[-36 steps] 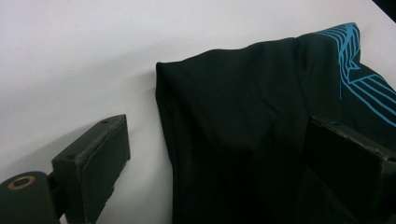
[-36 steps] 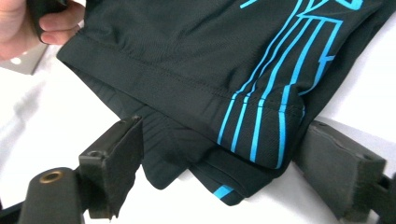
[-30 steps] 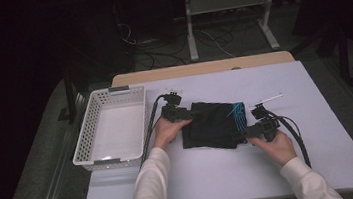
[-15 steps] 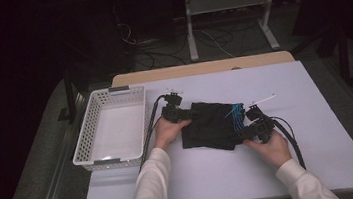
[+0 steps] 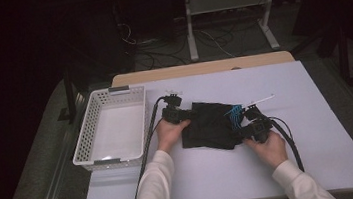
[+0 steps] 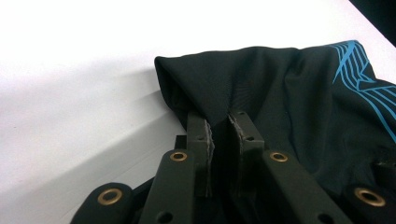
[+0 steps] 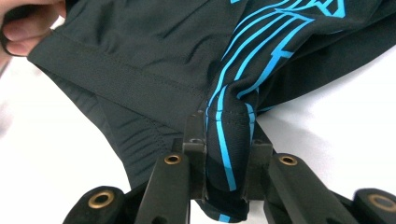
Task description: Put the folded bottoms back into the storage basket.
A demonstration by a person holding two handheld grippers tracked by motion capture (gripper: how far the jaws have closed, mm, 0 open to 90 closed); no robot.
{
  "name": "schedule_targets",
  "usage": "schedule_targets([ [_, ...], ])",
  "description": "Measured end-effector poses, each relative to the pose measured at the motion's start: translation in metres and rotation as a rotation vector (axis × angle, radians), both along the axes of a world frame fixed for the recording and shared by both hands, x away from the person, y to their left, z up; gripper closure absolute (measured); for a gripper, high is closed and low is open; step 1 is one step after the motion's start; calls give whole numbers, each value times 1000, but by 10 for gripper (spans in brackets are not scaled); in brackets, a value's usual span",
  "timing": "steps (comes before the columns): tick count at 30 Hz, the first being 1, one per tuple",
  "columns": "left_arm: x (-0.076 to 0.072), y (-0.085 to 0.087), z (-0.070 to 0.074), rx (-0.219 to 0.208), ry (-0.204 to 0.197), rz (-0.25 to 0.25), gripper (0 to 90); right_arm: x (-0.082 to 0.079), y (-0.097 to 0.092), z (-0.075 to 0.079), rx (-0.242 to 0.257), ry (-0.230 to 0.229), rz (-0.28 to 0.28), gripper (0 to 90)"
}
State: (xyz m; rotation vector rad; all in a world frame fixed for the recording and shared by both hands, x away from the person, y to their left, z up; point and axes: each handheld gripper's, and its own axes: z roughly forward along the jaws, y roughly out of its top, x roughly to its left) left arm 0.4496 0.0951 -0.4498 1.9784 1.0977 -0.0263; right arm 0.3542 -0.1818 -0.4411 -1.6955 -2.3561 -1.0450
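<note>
Both hand-held grippers, left (image 6: 222, 123) and right (image 7: 226, 128), pinch the black garment (image 5: 212, 124).

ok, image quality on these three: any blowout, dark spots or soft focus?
High view: room around the table is near black, the black garment shows little detail. Left gripper view: the table blows out to white at top; the tongs look soft up close. Right gripper view: even light, blue print and stitching sharp, bottom of the tongs slightly blurred.
</note>
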Motion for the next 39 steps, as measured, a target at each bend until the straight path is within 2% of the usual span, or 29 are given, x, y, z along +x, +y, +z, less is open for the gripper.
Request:
schedule_targets([
  [4,-2,0,3,6,-18,0,799,1,-2,3,19,11,-2,758],
  [7,-3,2,7,4,-28,0,802,1,-7,7,52,26,0,760],
  [19,-6,5,18,-4,-24,-3,808,-2,-9,29,85,24,28,762],
  [28,-11,11,30,-4,-34,-5,809,-6,-4,44,82,3,51,762],
  [39,-19,26,47,-28,-57,23,809,-6,6,61,78,-24,77,762],
])
